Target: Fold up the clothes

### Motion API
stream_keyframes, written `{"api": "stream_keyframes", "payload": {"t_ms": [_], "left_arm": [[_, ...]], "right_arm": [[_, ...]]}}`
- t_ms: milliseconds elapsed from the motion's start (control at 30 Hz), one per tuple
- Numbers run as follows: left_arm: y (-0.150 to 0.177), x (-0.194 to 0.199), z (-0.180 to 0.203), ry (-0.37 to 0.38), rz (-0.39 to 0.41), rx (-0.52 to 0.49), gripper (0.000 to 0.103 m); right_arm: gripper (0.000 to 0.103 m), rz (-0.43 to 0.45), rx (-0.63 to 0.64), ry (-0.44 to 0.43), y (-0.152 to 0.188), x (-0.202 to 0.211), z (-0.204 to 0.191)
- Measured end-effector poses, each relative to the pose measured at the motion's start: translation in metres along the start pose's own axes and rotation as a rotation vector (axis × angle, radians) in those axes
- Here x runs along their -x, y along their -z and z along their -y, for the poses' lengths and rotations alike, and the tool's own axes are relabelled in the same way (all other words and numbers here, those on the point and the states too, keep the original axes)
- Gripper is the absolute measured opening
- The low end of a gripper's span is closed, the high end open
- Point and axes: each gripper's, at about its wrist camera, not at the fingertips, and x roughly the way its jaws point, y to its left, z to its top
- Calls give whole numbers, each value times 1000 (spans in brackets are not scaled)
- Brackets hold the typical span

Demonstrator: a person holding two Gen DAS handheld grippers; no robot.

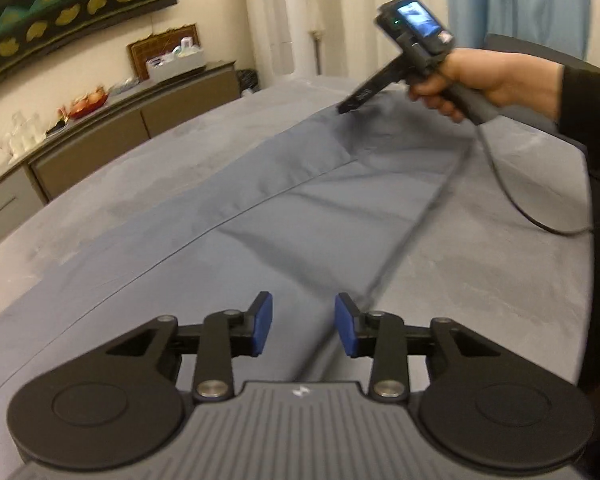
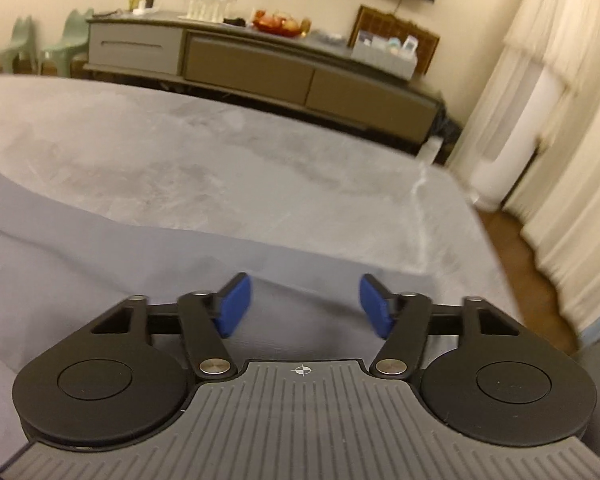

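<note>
While both sets of jaws stand apart with nothing between their blue pads, the grey-blue garment (image 1: pixel 300 208) lies spread along the grey bed (image 1: pixel 500 264), a long seam running its length, so the work looks to sit between a lay-down and the next fold. The left gripper (image 1: pixel 303 330) hovers over the near end of the cloth, where a ridge of fabric rises just ahead of the pads. The right gripper (image 2: pixel 305 306), held in the person's right hand (image 1: pixel 484 80), points down at the far end, its tip close above the cloth; whether it touches cannot be told from the left wrist view.

By my reading, the next move calls for each gripper to come down on an edge or corner at its own end, pinch a single layer, and carry it across together so the fold lands square.

What sort of garment this is stays unclear: trousers or a sleeved piece, the blur hides it. Its near end is cut off beneath the left gripper's body, and the right wrist view shows only a rumpled corner against the bed. A cable (image 1: pixel 520 200) trails over the bed and could drag the cloth.
</note>
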Motion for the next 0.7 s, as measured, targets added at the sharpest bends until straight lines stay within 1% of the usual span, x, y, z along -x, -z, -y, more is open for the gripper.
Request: {"api": "stream_keyframes", "payload": {"t_ms": [33, 67, 100, 133, 167, 200, 233, 267, 300, 333, 400, 467, 500, 533, 567, 633, 700], "left_arm": [[-3, -9, -4, 19, -9, 41, 24], [-2, -17, -5, 58, -38, 51, 23], [0, -25, -6, 97, -67, 61, 25], [1, -24, -2, 125, -72, 57, 23], [2, -24, 2, 152, -76, 53, 24], [4, -23, 6, 179, -80, 49, 26], [5, -23, 10, 207, -85, 45, 26], [6, -21, 11, 203, -84, 46, 26], [8, -20, 11, 198, -83, 48, 25], [7, -19, 11, 189, -87, 58, 21], [4, -11, 12, 160, -55, 80, 20], [-9, -6, 15, 144, 1, 57, 22], [-15, -4, 17, 136, 29, 46, 24], [-21, -1, 19, 128, 57, 35, 30], [-29, -9, 25, 132, 52, -5, 32], [-45, -26, 39, 142, 44, -89, 32], [-58, -43, 54, 201, 19, -160, 34]], "right_arm": [[27, -24, -28, -19, 2, -7, 5], [22, -49, -56, -37, 4, -15, 9], [21, -57, -83, -46, 5, -20, 15], [21, -54, -110, -41, 4, -23, 23], [20, -59, -131, -26, 2, -27, 28], [18, -63, -132, 16, 0, -33, 30], [20, -65, -118, 76, -1, -41, 31], [23, -66, -106, 119, -2, -46, 32], [28, -67, -97, 143, -4, -50, 32], [26, -74, -94, 146, -6, -52, 33], [27, -73, -110, 66, -12, -42, 39], [38, -38, -100, -50, -20, -25, 39], [58, -17, -79, -107, -23, -16, 37], [69, 0, -39, -152, -24, -11, 33], [72, 3, 3, -183, -24, -12, 28], [72, -18, 81, -231, -22, -18, 16], [72, -50, 164, -260, -19, -29, 4]]}}
